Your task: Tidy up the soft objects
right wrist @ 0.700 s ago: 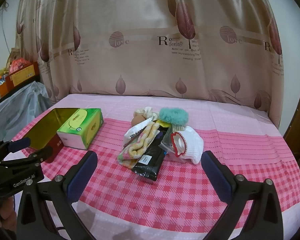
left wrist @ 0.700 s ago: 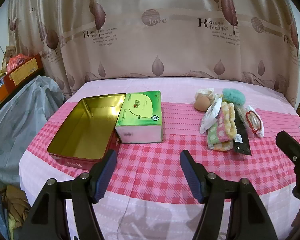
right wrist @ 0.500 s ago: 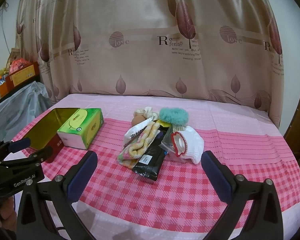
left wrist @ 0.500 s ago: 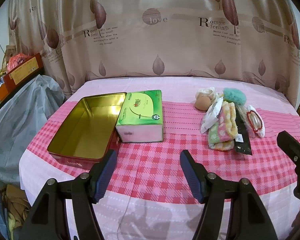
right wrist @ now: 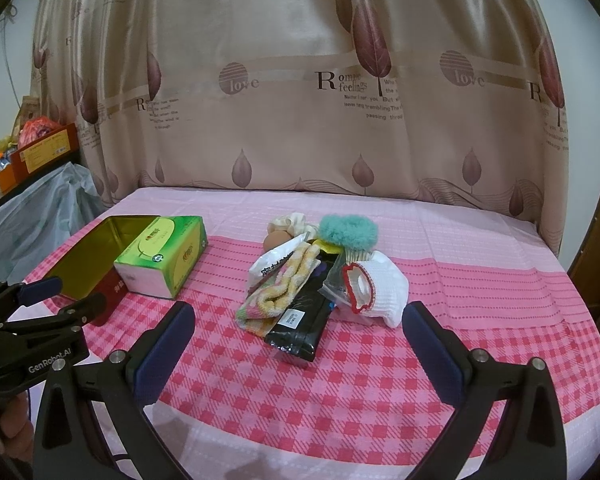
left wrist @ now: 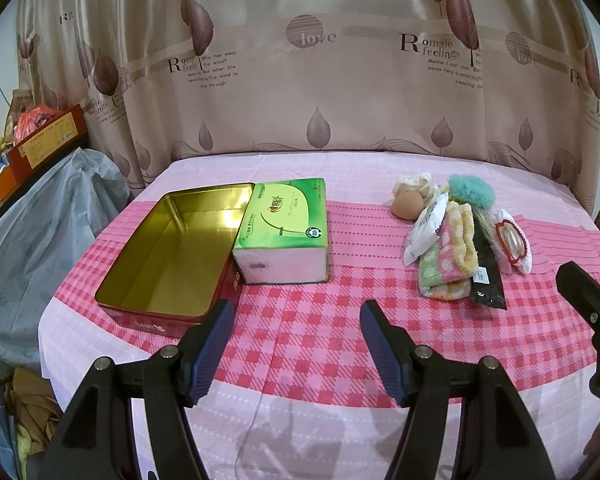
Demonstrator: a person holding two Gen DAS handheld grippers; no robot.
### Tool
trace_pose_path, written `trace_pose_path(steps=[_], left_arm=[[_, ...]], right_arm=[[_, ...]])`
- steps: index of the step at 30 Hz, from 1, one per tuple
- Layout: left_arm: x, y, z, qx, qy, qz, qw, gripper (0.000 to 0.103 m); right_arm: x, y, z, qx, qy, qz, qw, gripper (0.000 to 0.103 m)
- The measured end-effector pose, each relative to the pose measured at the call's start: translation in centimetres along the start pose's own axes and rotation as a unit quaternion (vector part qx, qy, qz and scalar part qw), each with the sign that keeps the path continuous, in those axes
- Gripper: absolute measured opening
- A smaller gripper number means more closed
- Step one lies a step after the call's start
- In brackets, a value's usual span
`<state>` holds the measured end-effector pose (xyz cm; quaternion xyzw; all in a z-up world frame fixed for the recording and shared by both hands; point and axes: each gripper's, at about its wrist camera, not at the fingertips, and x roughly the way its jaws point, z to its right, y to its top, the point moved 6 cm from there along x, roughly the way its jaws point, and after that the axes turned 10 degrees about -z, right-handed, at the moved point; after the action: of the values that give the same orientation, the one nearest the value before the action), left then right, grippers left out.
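Observation:
A pile of soft things lies on the pink checked tablecloth (right wrist: 340, 380): a teal fluffy scrunchie (right wrist: 348, 232), a striped folded towel (right wrist: 288, 284), a white sock with red trim (right wrist: 380, 284), a black packet (right wrist: 300, 324), a white packet (right wrist: 272, 264) and a tan sponge (left wrist: 408, 205). An open gold tin (left wrist: 172, 252) sits at the left with a green tissue pack (left wrist: 284, 232) leaning on its rim. My left gripper (left wrist: 296, 320) hovers open in front of the tin and tissue pack. My right gripper (right wrist: 298, 320) stands open just short of the pile, nothing between its fingers.
A patterned curtain (right wrist: 300, 100) hangs behind the table. At the left stand a grey plastic-covered heap (left wrist: 32, 232) and an orange box (left wrist: 44, 140) on a shelf. The table's near edge drops off just below both grippers.

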<state>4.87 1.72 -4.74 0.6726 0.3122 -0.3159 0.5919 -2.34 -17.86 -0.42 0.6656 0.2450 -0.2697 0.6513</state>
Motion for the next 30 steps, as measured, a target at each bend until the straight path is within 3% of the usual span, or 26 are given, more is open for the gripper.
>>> trace_pose_path(steps=[30], left_arm=[[0.02, -0.14, -0.04, 0.001, 0.0, -0.002, 1.0, 0.067]], right_arm=[[0.1, -0.14, 0.07, 0.004, -0.001, -0.002, 1.0, 0.103]])
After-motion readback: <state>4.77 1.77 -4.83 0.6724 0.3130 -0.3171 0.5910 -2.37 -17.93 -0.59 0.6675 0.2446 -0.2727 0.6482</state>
